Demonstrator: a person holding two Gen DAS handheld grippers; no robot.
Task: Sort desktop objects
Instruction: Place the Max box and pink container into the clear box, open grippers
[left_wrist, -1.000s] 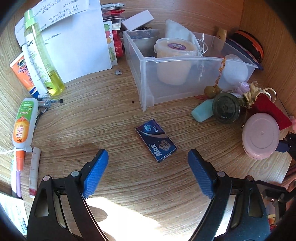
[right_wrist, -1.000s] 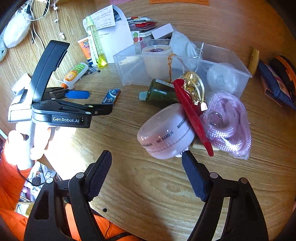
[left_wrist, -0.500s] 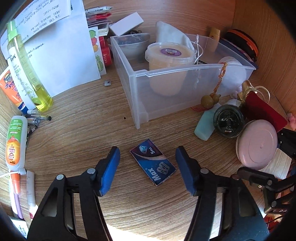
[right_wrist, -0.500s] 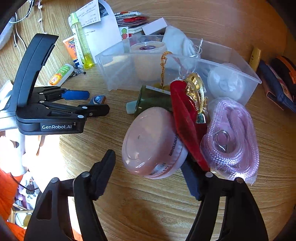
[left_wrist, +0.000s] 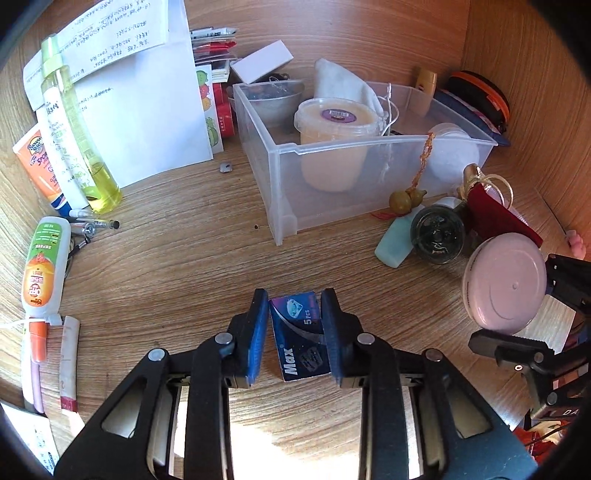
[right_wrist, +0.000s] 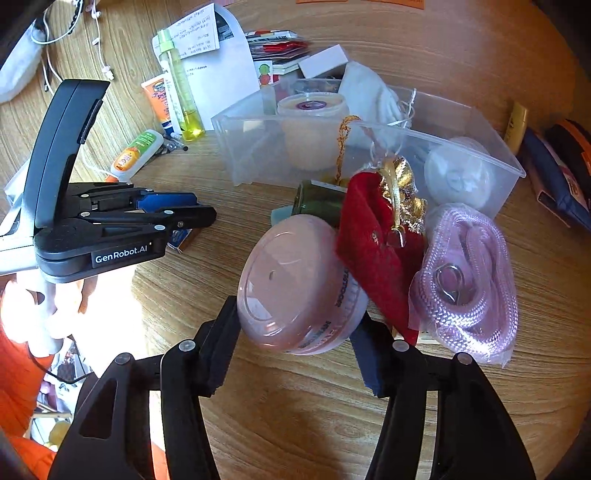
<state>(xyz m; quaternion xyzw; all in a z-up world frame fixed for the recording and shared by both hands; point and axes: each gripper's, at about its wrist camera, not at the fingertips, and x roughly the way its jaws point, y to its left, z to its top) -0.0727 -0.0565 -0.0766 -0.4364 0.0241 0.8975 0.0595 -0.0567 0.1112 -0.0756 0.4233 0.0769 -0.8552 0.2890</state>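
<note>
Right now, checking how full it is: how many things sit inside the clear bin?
4: a metal bowl back left, a lidded tub in the middle, a white pouch behind it, a white round object at the right. More may be hidden.

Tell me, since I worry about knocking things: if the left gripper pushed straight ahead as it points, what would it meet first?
Past the blue Max box between its fingers, the left gripper would cross bare wood and probably meet the clear bin's near corner first, though depth is uncertain.
</note>
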